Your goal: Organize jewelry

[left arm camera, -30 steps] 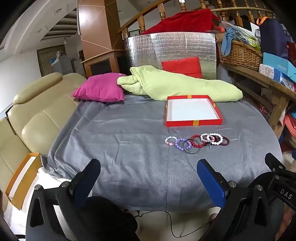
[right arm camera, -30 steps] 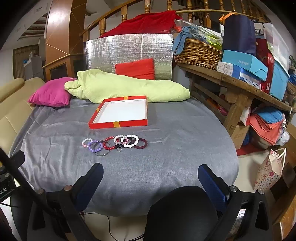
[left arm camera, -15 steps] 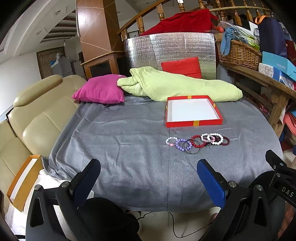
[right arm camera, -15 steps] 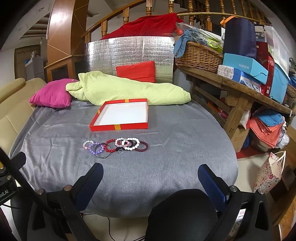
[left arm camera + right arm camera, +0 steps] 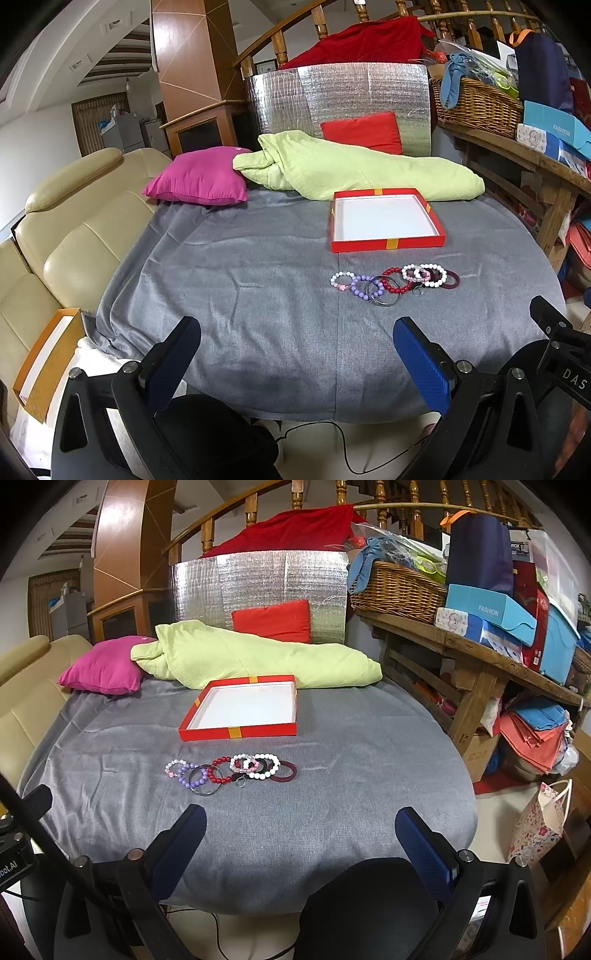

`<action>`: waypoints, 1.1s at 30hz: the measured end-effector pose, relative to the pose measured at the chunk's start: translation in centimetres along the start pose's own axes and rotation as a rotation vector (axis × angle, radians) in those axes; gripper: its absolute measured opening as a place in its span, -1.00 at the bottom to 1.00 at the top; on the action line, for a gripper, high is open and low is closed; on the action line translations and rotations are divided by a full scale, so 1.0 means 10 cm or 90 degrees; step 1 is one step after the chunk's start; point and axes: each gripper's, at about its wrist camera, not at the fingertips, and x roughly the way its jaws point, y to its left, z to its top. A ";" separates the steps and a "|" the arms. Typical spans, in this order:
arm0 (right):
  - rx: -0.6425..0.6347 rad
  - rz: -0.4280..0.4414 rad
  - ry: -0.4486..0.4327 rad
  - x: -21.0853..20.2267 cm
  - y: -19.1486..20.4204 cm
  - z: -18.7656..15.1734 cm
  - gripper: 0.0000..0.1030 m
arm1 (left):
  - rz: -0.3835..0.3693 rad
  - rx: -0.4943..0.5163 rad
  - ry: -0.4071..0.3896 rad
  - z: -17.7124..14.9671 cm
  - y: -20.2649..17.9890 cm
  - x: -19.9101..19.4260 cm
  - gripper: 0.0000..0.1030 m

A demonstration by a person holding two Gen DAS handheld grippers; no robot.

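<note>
Holding each hand-held gripper spread and empty, you face bracelets overlapping on the counter, near the red tray. They look light, slippery and tangle-prone; pinch the outermost one's free edge.

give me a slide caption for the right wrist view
Open right claw hovers before bracelets lying beside an empty red tray on grey cloth.

Your right gripper is hanging wide apart at frame bottom; bracelets are lying mid-frame below the red tray.
</note>
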 end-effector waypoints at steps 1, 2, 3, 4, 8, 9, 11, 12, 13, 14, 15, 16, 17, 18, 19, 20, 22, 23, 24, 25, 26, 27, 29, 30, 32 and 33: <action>0.000 0.000 0.000 0.00 0.00 0.00 1.00 | 0.000 0.000 0.000 0.00 0.00 -0.01 1.00; 0.000 -0.001 -0.001 0.00 0.00 0.00 1.00 | 0.001 0.000 0.000 0.00 0.00 0.00 1.00; 0.000 -0.001 -0.001 0.00 0.00 0.00 1.00 | 0.003 0.000 0.000 0.00 -0.01 0.00 1.00; 0.001 -0.002 0.000 0.01 0.00 0.01 1.00 | 0.003 0.000 0.000 0.00 -0.02 0.01 1.00; 0.001 -0.005 0.000 0.05 -0.02 0.02 1.00 | 0.006 0.004 0.001 -0.01 -0.03 0.04 1.00; 0.001 -0.006 0.000 0.06 -0.02 0.03 1.00 | 0.005 0.004 0.002 -0.01 -0.03 0.05 1.00; 0.003 -0.008 0.002 0.09 -0.04 0.03 1.00 | 0.004 0.004 0.005 -0.01 -0.03 0.08 1.00; 0.005 -0.009 0.002 0.10 -0.04 0.04 1.00 | 0.004 0.005 0.007 -0.01 -0.03 0.09 1.00; 0.007 -0.010 0.003 0.12 -0.05 0.04 1.00 | 0.004 0.005 0.008 -0.01 -0.02 0.11 1.00; 0.008 -0.011 0.004 0.14 -0.05 0.04 1.00 | 0.005 0.005 0.010 -0.01 -0.02 0.13 1.00; 0.008 -0.013 0.005 0.16 -0.05 0.05 1.00 | 0.005 0.005 0.012 -0.01 -0.02 0.14 1.00; 0.008 -0.014 0.006 0.18 -0.05 0.05 1.00 | 0.005 0.005 0.015 -0.01 -0.01 0.17 1.00; 0.009 -0.015 0.008 0.20 -0.06 0.05 1.00 | 0.006 0.004 0.016 0.00 -0.01 0.19 1.00; 0.009 -0.016 0.010 0.23 -0.06 0.06 1.00 | 0.008 0.004 0.017 0.00 -0.01 0.21 1.00; 0.008 -0.017 0.012 0.26 -0.06 0.06 1.00 | 0.009 0.003 0.019 0.00 0.00 0.24 1.00; 0.007 -0.018 0.014 0.28 -0.05 0.06 1.00 | 0.010 0.003 0.021 0.01 0.00 0.27 1.00; 0.003 -0.021 0.017 0.35 -0.04 0.07 1.00 | 0.013 0.003 0.026 0.01 0.02 0.35 1.00; 0.001 -0.022 0.019 0.38 -0.04 0.08 1.00 | 0.015 0.002 0.030 0.01 0.03 0.39 1.00; 0.001 -0.024 0.024 0.43 -0.04 0.08 1.00 | 0.016 0.000 0.036 0.00 0.04 0.44 1.00; 0.003 -0.024 0.030 0.48 -0.04 0.09 1.00 | 0.017 -0.003 0.043 0.00 0.05 0.48 1.00; 0.008 -0.023 0.036 0.53 -0.05 0.10 1.00 | 0.017 -0.007 0.050 0.00 0.06 0.53 1.00; 0.013 -0.023 0.042 0.58 -0.05 0.10 1.00 | 0.018 -0.009 0.054 0.00 0.07 0.57 1.00; 0.018 -0.026 0.048 0.65 -0.06 0.11 1.00 | 0.021 -0.009 0.059 0.00 0.08 0.64 1.00; 0.018 -0.028 0.049 0.69 -0.06 0.11 1.00 | 0.023 -0.008 0.062 -0.01 0.08 0.67 1.00; 0.016 -0.030 0.054 0.76 -0.04 0.13 1.00 | 0.023 -0.008 0.067 0.00 0.08 0.74 1.00; 0.015 -0.029 0.057 0.79 -0.03 0.14 1.00 | 0.023 -0.009 0.071 0.00 0.09 0.78 1.00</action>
